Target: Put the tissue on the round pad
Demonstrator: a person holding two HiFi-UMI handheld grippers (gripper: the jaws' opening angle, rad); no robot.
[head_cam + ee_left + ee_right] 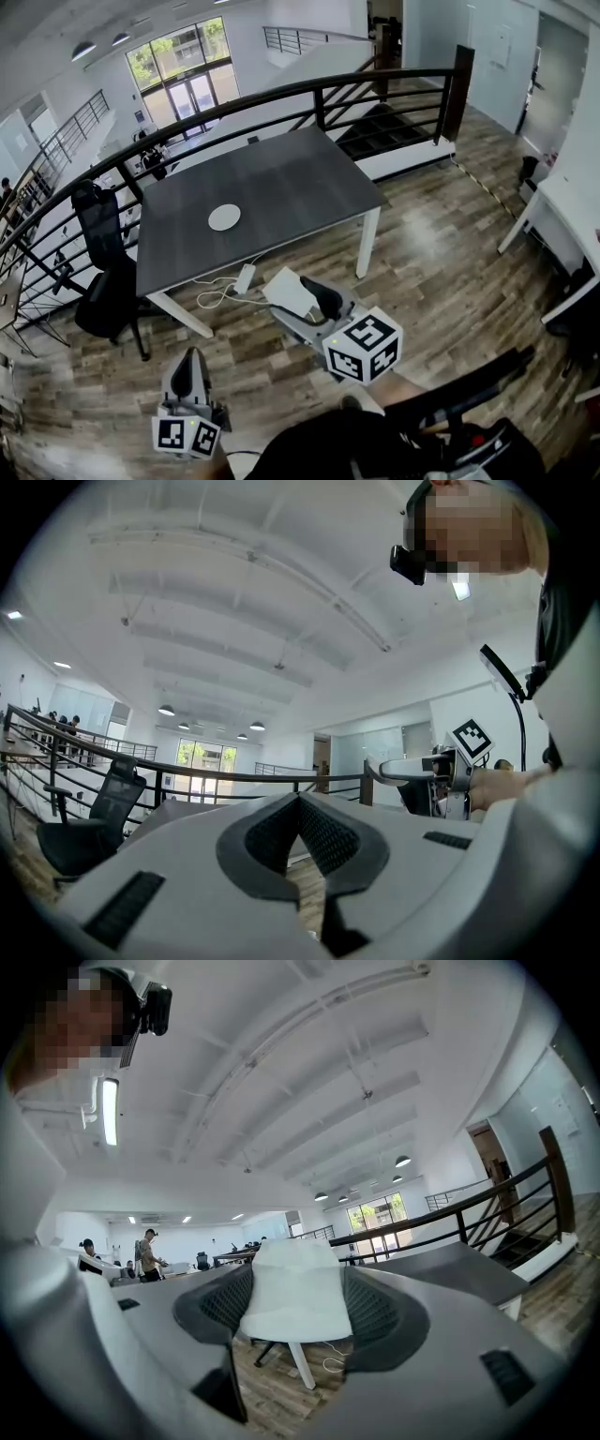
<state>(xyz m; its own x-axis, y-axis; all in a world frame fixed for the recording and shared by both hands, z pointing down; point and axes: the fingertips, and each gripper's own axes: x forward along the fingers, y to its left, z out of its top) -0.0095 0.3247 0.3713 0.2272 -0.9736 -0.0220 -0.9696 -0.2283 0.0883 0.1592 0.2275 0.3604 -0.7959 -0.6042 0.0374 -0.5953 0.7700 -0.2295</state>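
The white round pad (224, 217) lies on the dark grey table (281, 183), left of its middle. A white folded tissue (289, 292) sits between the jaws of my right gripper (305, 300), which is shut on it and held above the wooden floor, short of the table's near edge. In the right gripper view the tissue (295, 1288) fills the gap in the right gripper (295, 1283), with the table (450, 1269) ahead on the right. My left gripper (192, 358) hangs lower left, shut and holding nothing; its pads meet in the left gripper view (300, 803).
A black office chair (105, 262) stands at the table's left end. A white power strip (244, 278) with cables lies on the floor by the near table leg. A dark railing (309, 89) runs behind the table. A white desk (572, 202) stands at the right.
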